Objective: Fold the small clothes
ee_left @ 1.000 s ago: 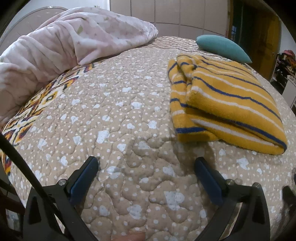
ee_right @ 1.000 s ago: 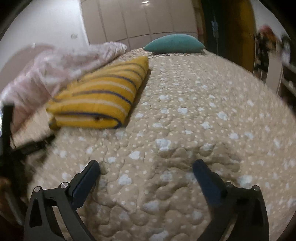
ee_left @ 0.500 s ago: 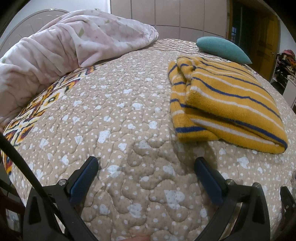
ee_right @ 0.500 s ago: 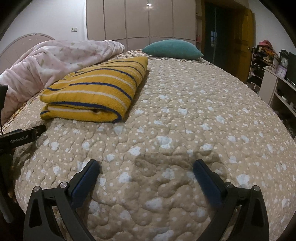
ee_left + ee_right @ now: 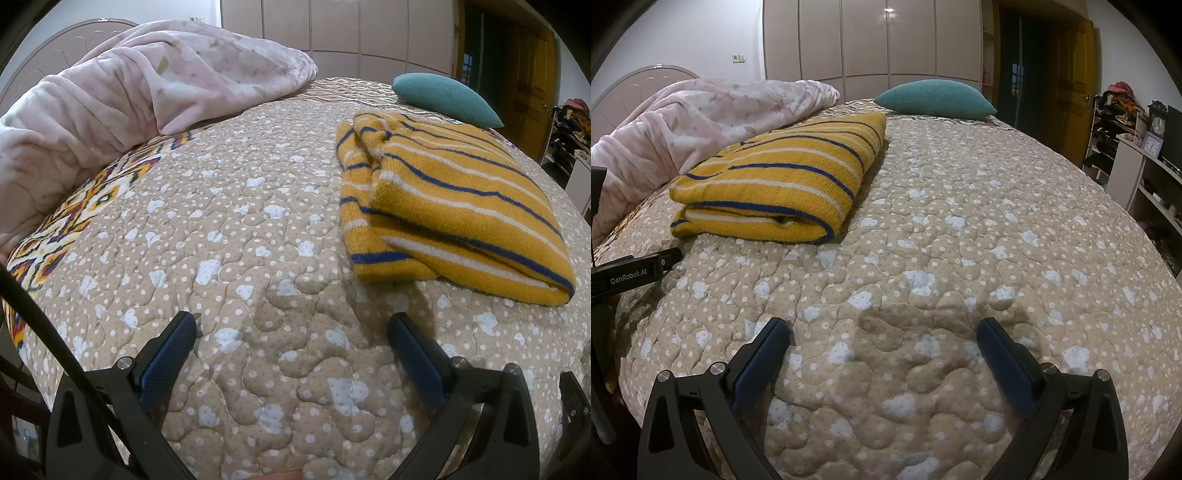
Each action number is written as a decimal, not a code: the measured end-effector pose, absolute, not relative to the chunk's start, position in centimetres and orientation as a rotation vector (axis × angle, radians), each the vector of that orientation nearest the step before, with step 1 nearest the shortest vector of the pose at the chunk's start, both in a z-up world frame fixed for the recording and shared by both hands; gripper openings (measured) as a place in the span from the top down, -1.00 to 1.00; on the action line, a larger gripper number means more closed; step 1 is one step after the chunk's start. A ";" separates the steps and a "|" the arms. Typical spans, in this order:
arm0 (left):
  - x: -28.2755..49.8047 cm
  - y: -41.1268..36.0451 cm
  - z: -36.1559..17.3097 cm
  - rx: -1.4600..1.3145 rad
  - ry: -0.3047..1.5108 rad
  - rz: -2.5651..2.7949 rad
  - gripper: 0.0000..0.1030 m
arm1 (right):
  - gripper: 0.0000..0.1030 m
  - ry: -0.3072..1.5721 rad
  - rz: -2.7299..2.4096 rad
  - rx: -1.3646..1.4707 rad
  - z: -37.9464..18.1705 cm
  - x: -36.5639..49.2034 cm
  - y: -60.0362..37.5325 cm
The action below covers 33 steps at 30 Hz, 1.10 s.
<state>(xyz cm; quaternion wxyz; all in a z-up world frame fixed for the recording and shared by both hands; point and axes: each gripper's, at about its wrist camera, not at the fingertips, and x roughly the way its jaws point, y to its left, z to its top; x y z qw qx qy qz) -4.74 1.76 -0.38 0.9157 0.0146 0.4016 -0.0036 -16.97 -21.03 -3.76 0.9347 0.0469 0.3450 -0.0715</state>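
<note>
- The yellow striped sweater (image 5: 450,206) lay folded into a thick rectangle on the quilted bed (image 5: 236,229), short of a teal pillow (image 5: 443,98) and beside a heaped pink blanket (image 5: 122,99).
- The left claw (image 5: 291,341) hung wide apart and empty over bare quilt, the sweater ahead and to its right.
- The right claw (image 5: 882,341) was likewise spread and empty, the sweater ahead to its left.
- The fold looked finished; a sleeve layer jutted at one corner, so a neat finish would call for tucking that edge flush and pressing the stack flat.
</note>
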 end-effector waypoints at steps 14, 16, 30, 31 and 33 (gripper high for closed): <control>-4.8 1.8 -0.4 0.031 0.826 -0.008 -1.00 | -1.00 0.694 -0.147 0.090 -3.8 -17.1 -20.9; -4.8 1.8 -0.4 0.031 0.826 -0.008 -1.00 | -1.00 0.694 -0.148 0.090 -3.8 -17.1 -20.9; -4.8 1.7 -0.4 0.032 0.825 -0.006 -1.00 | -0.78 0.691 -0.079 0.130 -1.3 -17.3 -20.9; -4.8 1.8 -0.4 0.031 0.824 -0.007 -1.00 | -0.73 0.656 -0.050 0.124 0.0 -17.2 -20.7; -4.8 1.7 -0.4 0.032 0.825 -0.007 -1.00 | -0.40 0.629 0.001 0.096 1.9 -16.2 -20.1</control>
